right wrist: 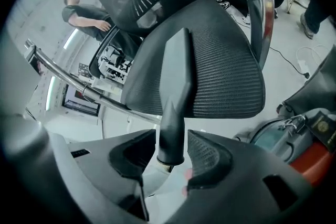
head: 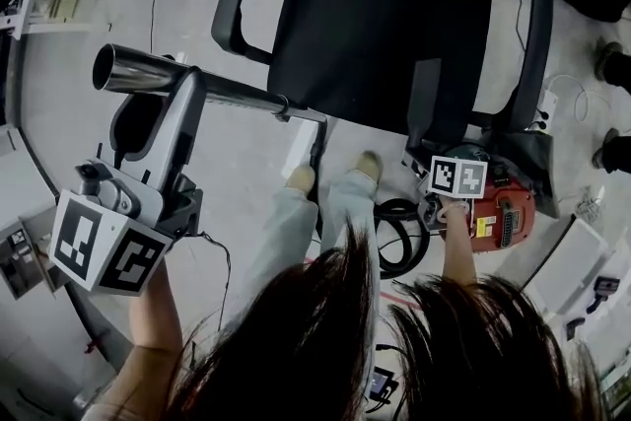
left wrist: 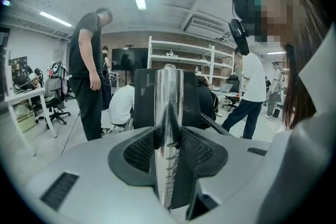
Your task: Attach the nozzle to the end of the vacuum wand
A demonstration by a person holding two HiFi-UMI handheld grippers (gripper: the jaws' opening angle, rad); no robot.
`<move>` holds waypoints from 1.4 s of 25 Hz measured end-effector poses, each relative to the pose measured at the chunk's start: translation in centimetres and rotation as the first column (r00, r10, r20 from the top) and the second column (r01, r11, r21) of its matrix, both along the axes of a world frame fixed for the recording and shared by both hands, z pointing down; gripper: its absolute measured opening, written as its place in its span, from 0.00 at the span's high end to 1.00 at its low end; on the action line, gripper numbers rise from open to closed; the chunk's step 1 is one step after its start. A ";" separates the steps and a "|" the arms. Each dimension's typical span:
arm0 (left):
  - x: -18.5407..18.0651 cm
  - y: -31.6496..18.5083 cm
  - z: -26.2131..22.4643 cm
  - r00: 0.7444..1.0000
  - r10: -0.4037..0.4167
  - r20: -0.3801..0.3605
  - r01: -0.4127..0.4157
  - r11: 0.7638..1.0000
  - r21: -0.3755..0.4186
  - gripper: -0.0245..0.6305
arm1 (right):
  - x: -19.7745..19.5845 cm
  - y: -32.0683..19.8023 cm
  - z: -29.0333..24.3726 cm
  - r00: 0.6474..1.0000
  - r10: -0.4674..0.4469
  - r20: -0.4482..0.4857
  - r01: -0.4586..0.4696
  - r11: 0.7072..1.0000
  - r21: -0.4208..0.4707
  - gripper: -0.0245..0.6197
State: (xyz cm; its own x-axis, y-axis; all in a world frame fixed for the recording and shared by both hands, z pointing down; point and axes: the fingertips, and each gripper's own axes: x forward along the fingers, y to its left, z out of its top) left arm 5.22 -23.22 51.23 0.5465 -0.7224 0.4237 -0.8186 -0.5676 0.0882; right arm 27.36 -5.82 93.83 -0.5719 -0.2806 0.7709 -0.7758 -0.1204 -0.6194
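Observation:
My left gripper (head: 187, 92) is shut on the chrome vacuum wand (head: 232, 92), which lies about level with its open end (head: 110, 69) at the left. In the left gripper view the wand (left wrist: 168, 97) is pinched between the pads of the left gripper (left wrist: 168, 141). The dark crevice nozzle (head: 424, 104) leans on the chair seat. The right gripper (head: 434, 158) sits at the nozzle's round lower end. In the right gripper view the nozzle (right wrist: 176, 86) stands between the jaws of the right gripper (right wrist: 170, 152), with a slim gap on each side. The wand (right wrist: 68, 78) runs behind it at the left.
A black office chair (head: 380, 25) fills the middle, its mesh seat (right wrist: 220, 60) under the nozzle. The red vacuum body (head: 503, 217) and a black hose (head: 399, 237) lie on the floor at the right. A standing person (left wrist: 89, 76) and white shelves (left wrist: 181, 55) are beyond the wand.

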 end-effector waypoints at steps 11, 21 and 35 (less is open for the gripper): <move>0.1 0.2 0.1 1.000 -0.007 0.005 0.007 1.000 -0.003 0.73 | -1.0 -0.3 1.7 0.999 -0.010 0.033 0.010 1.000 -0.018 0.68; 0.0 0.1 0.2 1.000 -0.006 0.002 0.006 1.000 -0.004 0.73 | -1.5 -0.9 2.6 0.998 -0.021 0.053 0.024 0.998 -0.049 0.68; 0.2 -0.1 0.3 1.000 -0.006 0.016 0.006 1.000 -0.016 0.73 | -2.4 -0.5 1.3 0.991 0.049 0.124 -0.040 0.996 -0.079 0.68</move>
